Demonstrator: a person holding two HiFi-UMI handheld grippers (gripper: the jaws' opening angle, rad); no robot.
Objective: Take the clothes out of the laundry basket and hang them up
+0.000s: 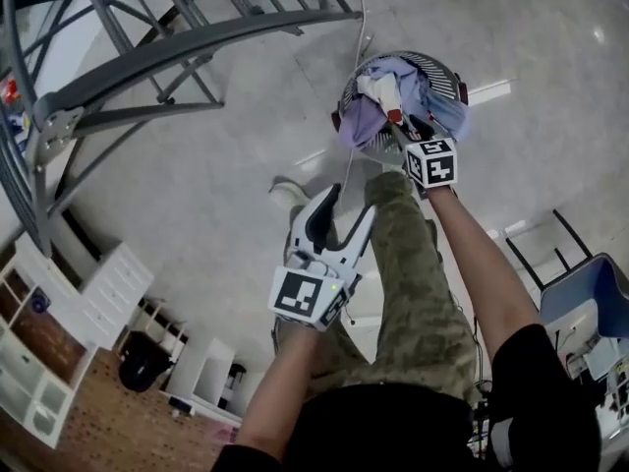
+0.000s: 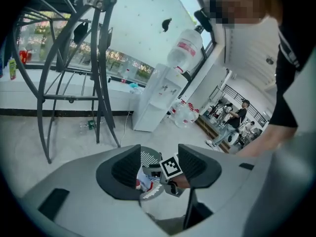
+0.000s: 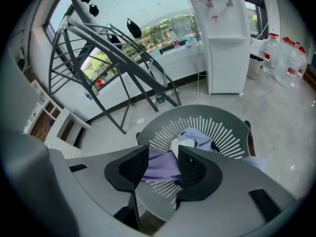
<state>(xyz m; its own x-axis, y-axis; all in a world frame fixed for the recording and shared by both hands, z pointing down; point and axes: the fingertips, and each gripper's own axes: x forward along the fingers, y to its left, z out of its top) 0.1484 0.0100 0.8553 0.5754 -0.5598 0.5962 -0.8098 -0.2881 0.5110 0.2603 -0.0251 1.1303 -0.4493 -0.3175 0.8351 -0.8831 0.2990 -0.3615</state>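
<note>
floor (image 1: pixel 226 175): pale, glossy | laundry basket (image 1: pixel 444 71) on it | drying rack (image 1: pixel 118 77) beside

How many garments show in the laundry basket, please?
3: purple garment at the near rim of the laundry basket, white garment mid-pile, pale blue garment behind; others may be hidden.

drying rack (image 1: pixel 197 55) — cut off top-left | laundry basket (image 2: pixel 148 158) — mostly hidden behind left gripper (image 2: pixel 160 167) | chair (image 1: pixel 590 288) cut by right edge
</note>
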